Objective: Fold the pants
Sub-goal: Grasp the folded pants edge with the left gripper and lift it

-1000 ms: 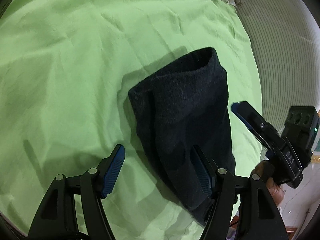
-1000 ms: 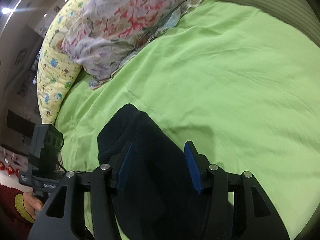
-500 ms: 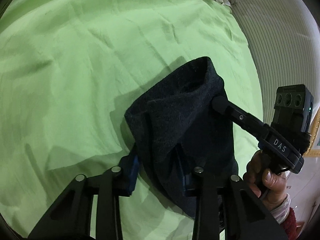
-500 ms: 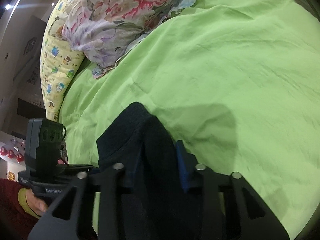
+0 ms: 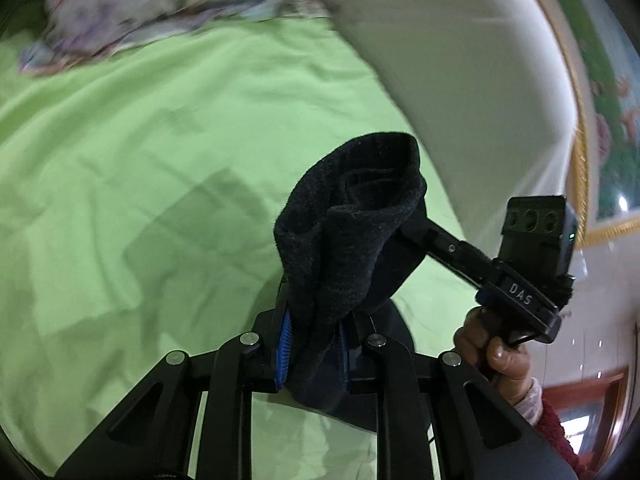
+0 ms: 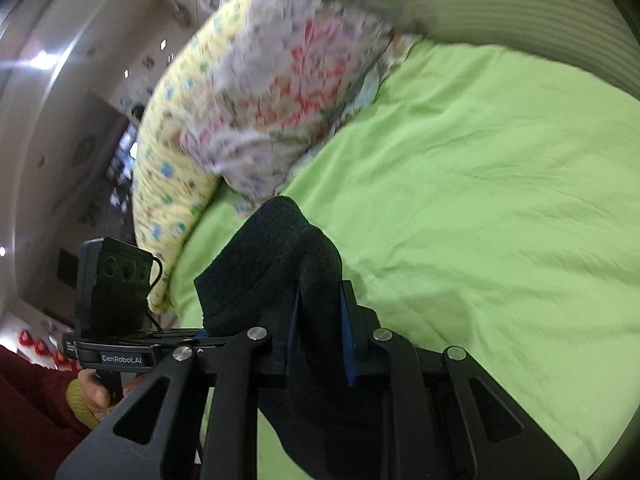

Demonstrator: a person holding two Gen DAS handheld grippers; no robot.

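Observation:
The dark navy folded pants (image 5: 352, 220) hang bunched above the green bed sheet (image 5: 140, 160). My left gripper (image 5: 314, 344) is shut on one edge of the pants, its blue pads pressed into the cloth. My right gripper (image 6: 320, 340) is shut on the other edge of the pants (image 6: 276, 264). The right gripper also shows in the left wrist view (image 5: 412, 228), its tips hidden in the fabric. The left gripper's body shows in the right wrist view (image 6: 116, 320). The pants are lifted off the sheet.
Floral and yellow pillows (image 6: 240, 104) lie at the head of the bed. A pale ribbed headboard (image 5: 460, 60) stands to the right. The green sheet (image 6: 500, 200) spreads wide beneath the pants.
Both grippers closed on the pants, then lifted them off the sheet. The views have tilted up toward the pillows and headboard.

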